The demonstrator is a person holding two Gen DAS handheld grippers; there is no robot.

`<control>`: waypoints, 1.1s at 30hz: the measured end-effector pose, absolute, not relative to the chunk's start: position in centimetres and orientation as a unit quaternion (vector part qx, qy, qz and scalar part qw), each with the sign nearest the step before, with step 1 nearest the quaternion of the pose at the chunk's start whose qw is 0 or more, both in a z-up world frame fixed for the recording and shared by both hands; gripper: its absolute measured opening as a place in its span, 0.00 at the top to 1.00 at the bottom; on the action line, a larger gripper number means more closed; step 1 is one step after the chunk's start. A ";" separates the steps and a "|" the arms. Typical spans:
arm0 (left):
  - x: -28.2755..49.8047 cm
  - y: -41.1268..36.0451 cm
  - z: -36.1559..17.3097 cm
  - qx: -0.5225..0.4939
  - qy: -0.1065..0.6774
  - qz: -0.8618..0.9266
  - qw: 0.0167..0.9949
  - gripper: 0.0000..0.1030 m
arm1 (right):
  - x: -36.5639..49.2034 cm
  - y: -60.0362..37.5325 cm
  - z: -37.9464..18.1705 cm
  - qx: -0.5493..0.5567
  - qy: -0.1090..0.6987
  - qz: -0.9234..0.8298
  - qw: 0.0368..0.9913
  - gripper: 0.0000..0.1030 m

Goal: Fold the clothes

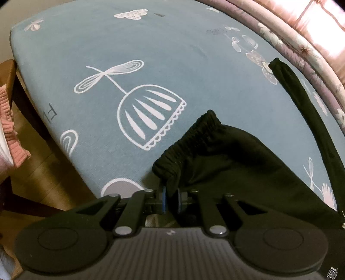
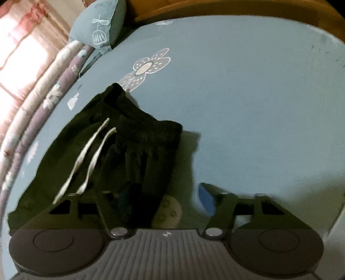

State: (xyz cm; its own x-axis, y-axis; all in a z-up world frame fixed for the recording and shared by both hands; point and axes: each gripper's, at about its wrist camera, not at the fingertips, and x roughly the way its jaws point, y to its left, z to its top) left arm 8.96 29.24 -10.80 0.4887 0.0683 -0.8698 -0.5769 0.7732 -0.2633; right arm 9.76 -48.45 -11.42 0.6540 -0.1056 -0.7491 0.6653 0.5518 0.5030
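A black garment (image 1: 237, 168) with a gathered elastic waistband (image 1: 189, 137) lies on the blue printed bed sheet (image 1: 151, 53). My left gripper (image 1: 171, 199) is at the waistband's near corner, shut on a fold of the black cloth between its blue pads. A long black part (image 1: 301, 107) of the garment runs off to the right. In the right wrist view the same garment (image 2: 140, 150) shows two white drawstrings (image 2: 86, 159). My right gripper (image 2: 166, 200) stands open over its near edge. The right pad (image 2: 206, 198) is clear of the cloth, and the left finger is lost in the dark fabric.
A rolled floral quilt (image 1: 301, 43) lines the far side of the bed below a bright curtain. A blue pillow (image 2: 101, 23) and a wooden headboard (image 2: 194, 8) are at the head end. Off the bed's left edge are a wooden floor (image 1: 43, 168) and pink ruffled cloth (image 1: 10, 133).
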 end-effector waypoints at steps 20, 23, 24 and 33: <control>7.9 29.8 -9.6 -0.293 0.439 0.191 0.828 0.90 | 5.9 -46.8 -10.1 0.363 0.347 -0.284 0.817 0.63; 7.8 30.0 -8.3 -0.299 0.417 0.193 0.836 0.90 | 5.9 -45.1 -8.2 0.313 0.345 -0.294 0.835 0.61; 7.9 29.9 -8.1 -0.298 0.413 0.192 0.839 0.90 | 6.0 -44.5 -7.6 0.296 0.343 -0.298 0.840 0.60; 7.7 29.2 -9.5 -0.292 0.467 0.168 0.818 0.71 | 7.4 -39.4 -6.2 0.222 0.365 -0.213 0.879 0.49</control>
